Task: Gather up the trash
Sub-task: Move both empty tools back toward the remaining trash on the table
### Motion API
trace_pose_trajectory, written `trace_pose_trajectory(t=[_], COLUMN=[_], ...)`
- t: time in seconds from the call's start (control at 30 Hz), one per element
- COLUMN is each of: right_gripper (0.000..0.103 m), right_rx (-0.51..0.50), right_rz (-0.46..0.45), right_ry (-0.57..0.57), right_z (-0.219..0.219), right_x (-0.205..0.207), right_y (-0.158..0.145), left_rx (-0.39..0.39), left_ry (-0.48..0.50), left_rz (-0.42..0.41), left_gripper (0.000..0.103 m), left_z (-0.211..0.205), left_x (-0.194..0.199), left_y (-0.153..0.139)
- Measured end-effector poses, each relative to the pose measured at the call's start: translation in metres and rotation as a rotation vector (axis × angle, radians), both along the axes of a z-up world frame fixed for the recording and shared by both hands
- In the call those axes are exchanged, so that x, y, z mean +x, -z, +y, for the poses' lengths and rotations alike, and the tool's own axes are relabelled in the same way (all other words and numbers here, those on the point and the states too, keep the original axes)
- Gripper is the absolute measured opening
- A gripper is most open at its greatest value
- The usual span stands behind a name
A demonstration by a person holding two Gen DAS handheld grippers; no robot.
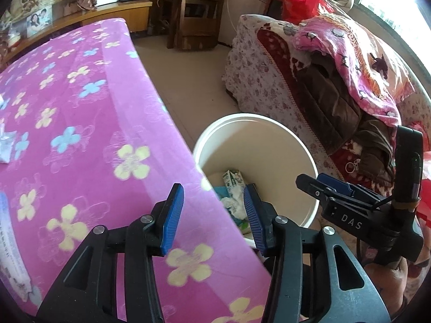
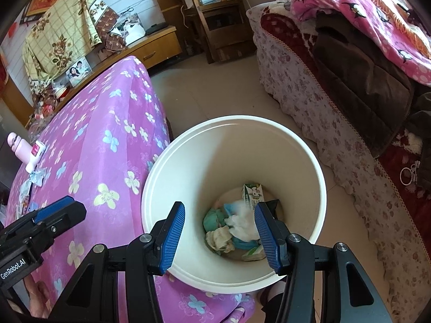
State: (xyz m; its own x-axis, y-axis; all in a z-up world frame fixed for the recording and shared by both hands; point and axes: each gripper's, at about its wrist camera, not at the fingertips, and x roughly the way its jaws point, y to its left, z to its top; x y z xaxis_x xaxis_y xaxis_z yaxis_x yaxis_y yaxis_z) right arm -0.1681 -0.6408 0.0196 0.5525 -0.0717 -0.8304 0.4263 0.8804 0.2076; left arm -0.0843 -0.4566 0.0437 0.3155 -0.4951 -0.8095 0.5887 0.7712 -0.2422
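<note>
A white trash bucket (image 2: 296,145) stands on the floor between the pink flowered table and the sofa. It holds crumpled tissues (image 2: 242,223), a green-white carton (image 2: 253,192) and other scraps. My right gripper (image 2: 219,215) is open and empty, above the bucket's mouth. My left gripper (image 1: 214,197) is open and empty, over the table's edge beside the bucket (image 1: 269,140). The right gripper also shows in the left wrist view (image 1: 323,185), the left in the right wrist view (image 2: 58,211). Crumpled paper (image 1: 6,145) lies on the table at the far left.
The pink flowered tablecloth (image 1: 80,107) covers the table on the left. A pink bottle (image 2: 16,145) and a small white tube (image 2: 35,153) lie at its far end. A sofa with blankets (image 2: 350,67) stands right. A wooden chair (image 2: 215,13) is behind.
</note>
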Motion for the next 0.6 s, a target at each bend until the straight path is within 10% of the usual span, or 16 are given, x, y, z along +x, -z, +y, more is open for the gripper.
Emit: trace_pose_trajectory(t=[0.6], right_gripper=[0.059], right_rx=[-0.006], right_rz=[-0.032], right_ry=[-0.114], right_z=[0.071], right_x=[0.008], right_y=[-0.015], left_rx=[0.033], left_ry=[-0.129], left_rz=[-0.071], left_gripper=[0.044], left_z=[0.088], left_x=[-0.006], left_y=[-0.017])
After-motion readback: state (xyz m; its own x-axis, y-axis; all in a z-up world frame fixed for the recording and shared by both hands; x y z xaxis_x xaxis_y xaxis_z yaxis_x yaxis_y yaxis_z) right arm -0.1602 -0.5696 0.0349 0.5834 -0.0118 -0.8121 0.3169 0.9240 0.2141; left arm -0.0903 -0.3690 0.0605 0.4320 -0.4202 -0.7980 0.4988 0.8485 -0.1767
